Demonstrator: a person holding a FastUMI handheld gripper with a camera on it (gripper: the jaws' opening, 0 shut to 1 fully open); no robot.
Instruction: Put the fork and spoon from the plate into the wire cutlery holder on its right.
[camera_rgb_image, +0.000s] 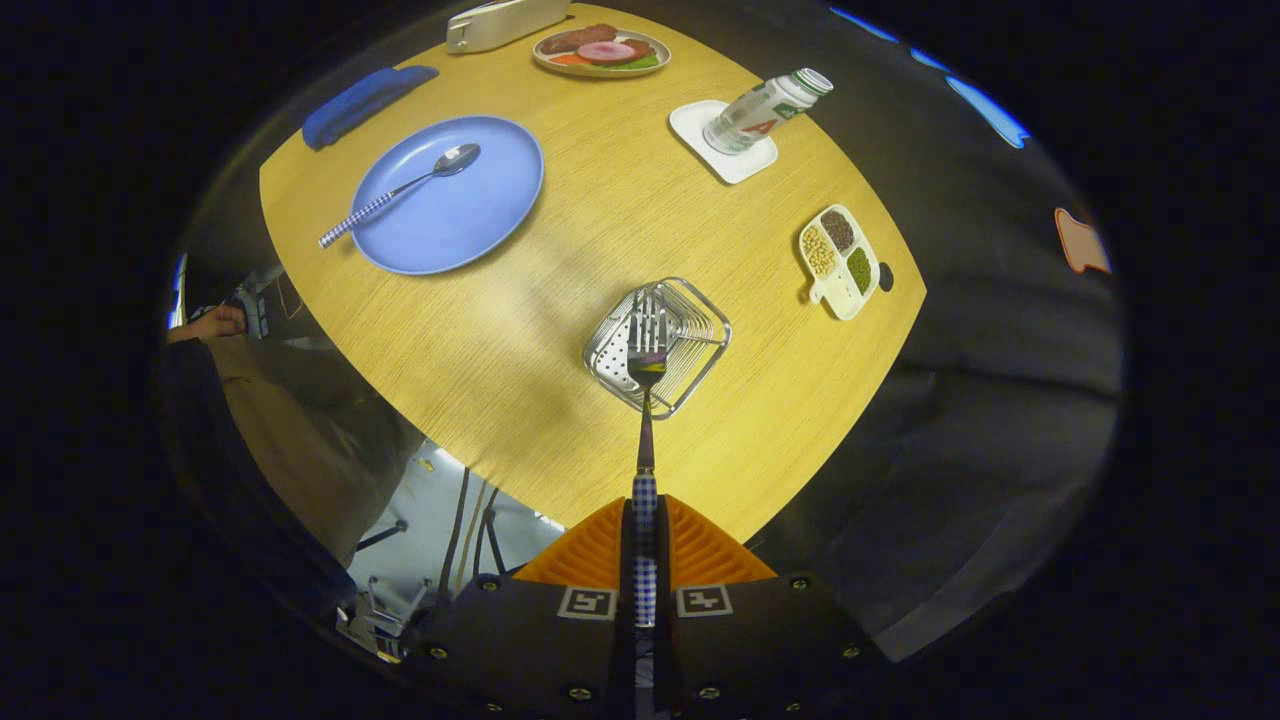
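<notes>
My gripper (645, 525) is shut on the checked handle of the fork (646, 400), which points straight ahead from between the fingers. The fork's tines hang over the square wire cutlery holder (700, 345) on the wooden table, seen from high above. Whether the tines touch the holder I cannot tell. Beyond and to the left lies the round blue plate (480, 215). The spoon (400, 190) rests on it, bowl toward the far side, its checked handle sticking out over the plate's near-left rim.
Right of the holder sits a small divided dish of beans (840, 260). Farther off are a bottle (765, 108) on a white coaster, a plate of food (602, 50), a white case (505, 20) and a folded blue cloth (365, 100). A person's hand (210, 322) shows beside the table's left edge.
</notes>
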